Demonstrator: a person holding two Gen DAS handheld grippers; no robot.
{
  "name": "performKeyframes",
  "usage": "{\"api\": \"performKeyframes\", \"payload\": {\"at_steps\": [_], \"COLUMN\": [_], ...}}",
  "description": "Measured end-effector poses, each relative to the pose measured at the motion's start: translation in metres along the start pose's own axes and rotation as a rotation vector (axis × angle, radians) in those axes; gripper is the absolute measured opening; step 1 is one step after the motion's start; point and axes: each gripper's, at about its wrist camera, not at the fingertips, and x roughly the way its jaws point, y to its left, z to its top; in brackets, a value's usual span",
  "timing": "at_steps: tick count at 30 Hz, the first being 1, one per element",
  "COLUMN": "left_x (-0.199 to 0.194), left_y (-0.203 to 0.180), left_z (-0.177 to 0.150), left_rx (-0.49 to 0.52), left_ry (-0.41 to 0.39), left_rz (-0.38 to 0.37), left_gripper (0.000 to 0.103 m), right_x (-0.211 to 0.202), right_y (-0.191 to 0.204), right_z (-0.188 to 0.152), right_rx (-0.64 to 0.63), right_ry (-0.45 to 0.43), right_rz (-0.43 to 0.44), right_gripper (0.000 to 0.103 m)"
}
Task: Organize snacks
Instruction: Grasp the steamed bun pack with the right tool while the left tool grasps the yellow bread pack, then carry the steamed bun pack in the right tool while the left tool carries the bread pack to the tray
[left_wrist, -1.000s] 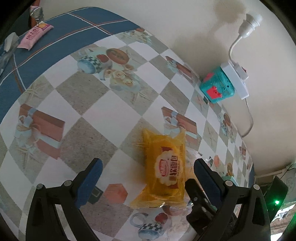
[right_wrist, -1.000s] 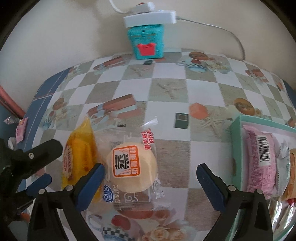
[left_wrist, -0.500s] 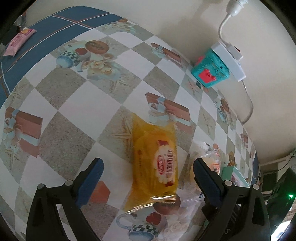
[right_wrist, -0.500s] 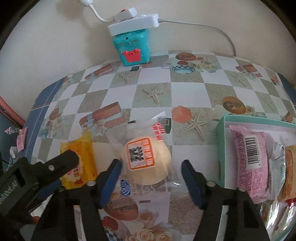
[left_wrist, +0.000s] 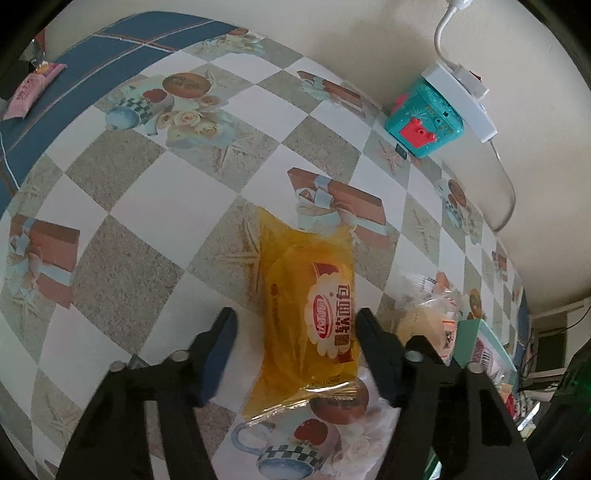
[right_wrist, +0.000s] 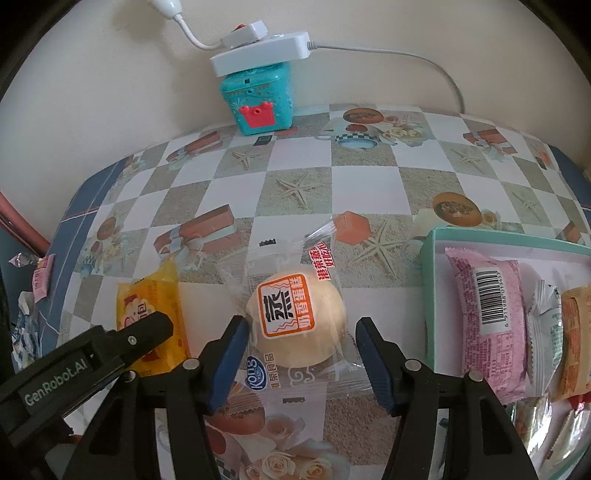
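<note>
A yellow bread pack (left_wrist: 310, 306) lies flat on the checked tablecloth, between the fingers of my left gripper (left_wrist: 295, 328). Its jaws are closing: the right finger (left_wrist: 369, 339) touches the pack's edge and the left one stands a little apart from it. In the right wrist view the same yellow pack (right_wrist: 147, 314) lies left of a round pale bun in a clear wrapper (right_wrist: 295, 317). My right gripper (right_wrist: 299, 332) straddles the bun, with its pads against the bun and the wrapper's sides. One left gripper finger (right_wrist: 147, 332) rests over the yellow pack.
A teal tray (right_wrist: 428, 295) at the right holds a pink pack (right_wrist: 487, 321) and other snack packs. A teal toy box (right_wrist: 258, 99) with a white power strip on top stands against the wall. A small pink packet (left_wrist: 29, 88) lies at the table's far left.
Both pairs of jaws have narrowed from wide. The left gripper slid over so the yellow pack sits between its fingers. The right gripper closed in on the bun.
</note>
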Motion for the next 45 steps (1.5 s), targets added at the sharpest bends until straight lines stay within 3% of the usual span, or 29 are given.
{"api": "performKeyframes", "payload": {"at_steps": [11, 26, 45], "left_x": [-0.002, -0.028, -0.078], "left_y": [-0.004, 0.006, 0.011], "left_z": [-0.001, -0.008, -0.041], "left_rx": [0.011, -0.021, -0.001], "left_ry": [0.01, -0.017, -0.093], "left_rz": [-0.028, -0.055, -0.024], "left_gripper": [0.045, 0.043, 0.043], "right_x": [0.0, -0.017, -0.061], "right_y": [0.0, 0.0, -0.011], "right_z": [-0.001, -0.015, -0.049], "right_rx": [-0.002, 0.009, 0.068], "right_ry": [0.001, 0.023, 0.016], "right_rz": [-0.001, 0.016, 0.065], "right_gripper": [0.064, 0.055, 0.052]}}
